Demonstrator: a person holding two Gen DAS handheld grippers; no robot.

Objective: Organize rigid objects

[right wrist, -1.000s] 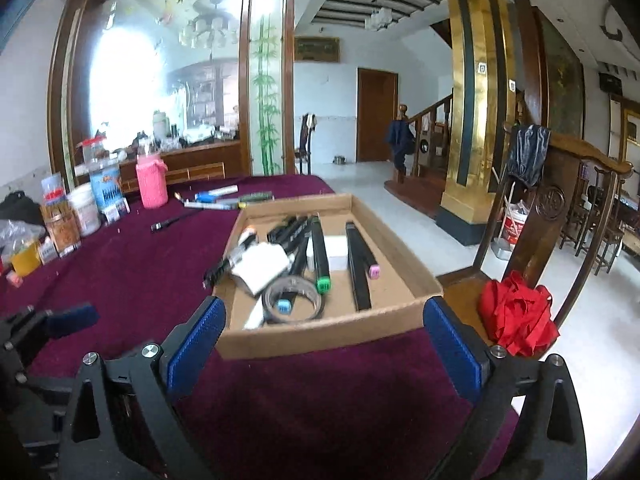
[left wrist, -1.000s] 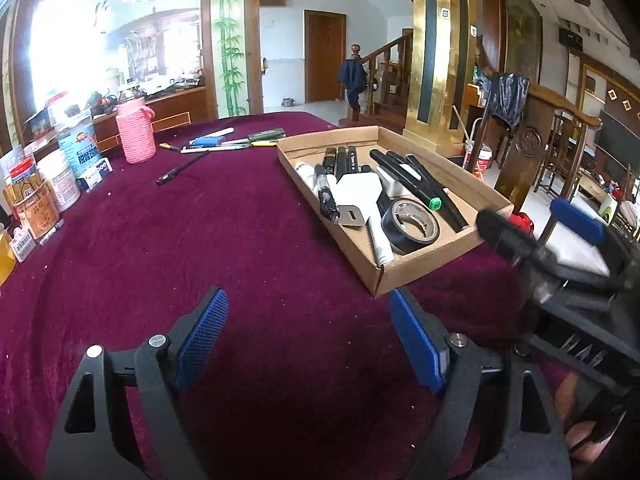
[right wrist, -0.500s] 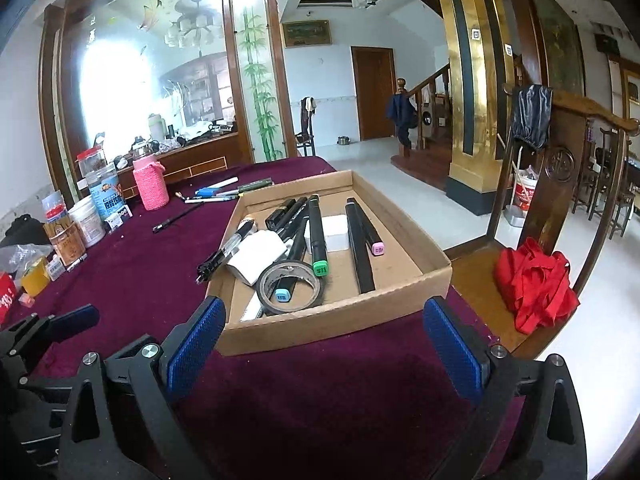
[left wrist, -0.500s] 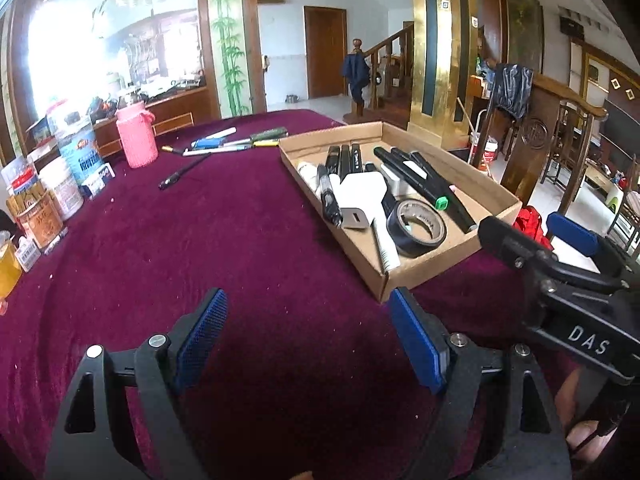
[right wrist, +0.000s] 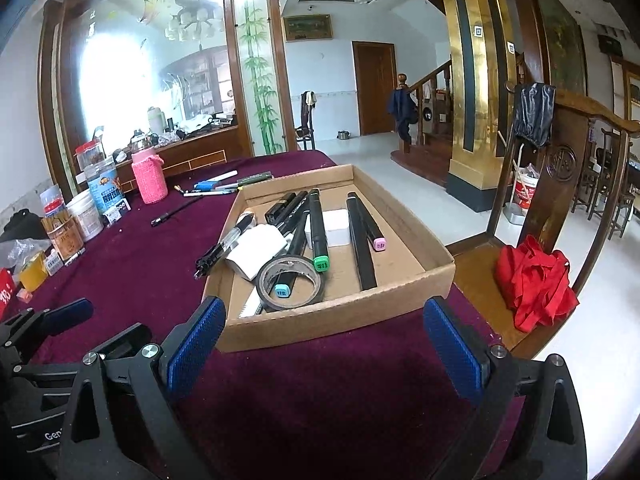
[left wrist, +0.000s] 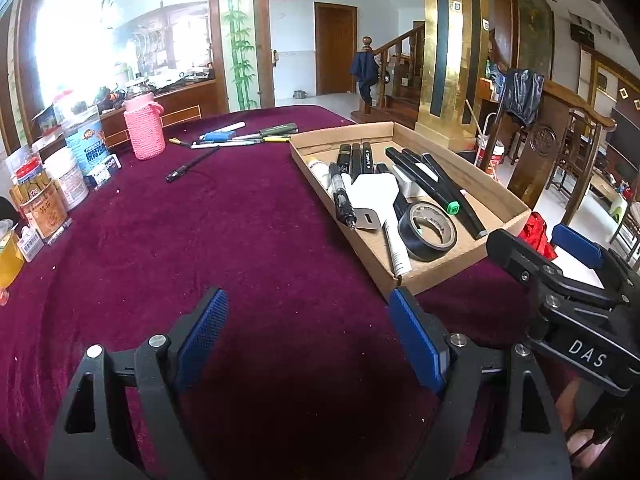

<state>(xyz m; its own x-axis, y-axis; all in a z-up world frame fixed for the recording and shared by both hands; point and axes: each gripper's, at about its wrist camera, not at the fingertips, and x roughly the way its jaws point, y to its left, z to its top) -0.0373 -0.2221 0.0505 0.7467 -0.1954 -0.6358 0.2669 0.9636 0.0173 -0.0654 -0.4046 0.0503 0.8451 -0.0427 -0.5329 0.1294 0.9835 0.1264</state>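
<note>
My left hand-held gripper (left wrist: 306, 334) hovers over bare maroon cloth near the counter's (left wrist: 240, 248) near edge, its blue pads spread wide and holding nothing; my right hand-held gripper (right wrist: 320, 334) is likewise spread and empty, its pads framing the near wall of the cardboard tray (right wrist: 340, 316); the tray sits toward the counter's right edge; inside it, nearest me, a roll of black tape (right wrist: 289, 282) lies flat with a blue-capped marker (right wrist: 286, 280) running through its ring; beside that I see a white scraper-like piece (right wrist: 258, 256), a green-capped marker (right wrist: 318, 232), a pink-capped marker (right wrist: 366, 220) and a small white box (right wrist: 336, 230); a black pen (right wrist: 222, 246) overhangs the tray's left wall; farther out on the open cloth lies a lone black pen (left wrist: 192, 164); beyond it, near the far edge, a loose cluster of pens and tools (left wrist: 244, 136) lies outside the tray; a pink knitted bottle (left wrist: 144, 126) and several jars (left wrist: 60, 184) line the left edge; a red cloth (right wrist: 534, 282) rests on a wooden chair off the right side.
</note>
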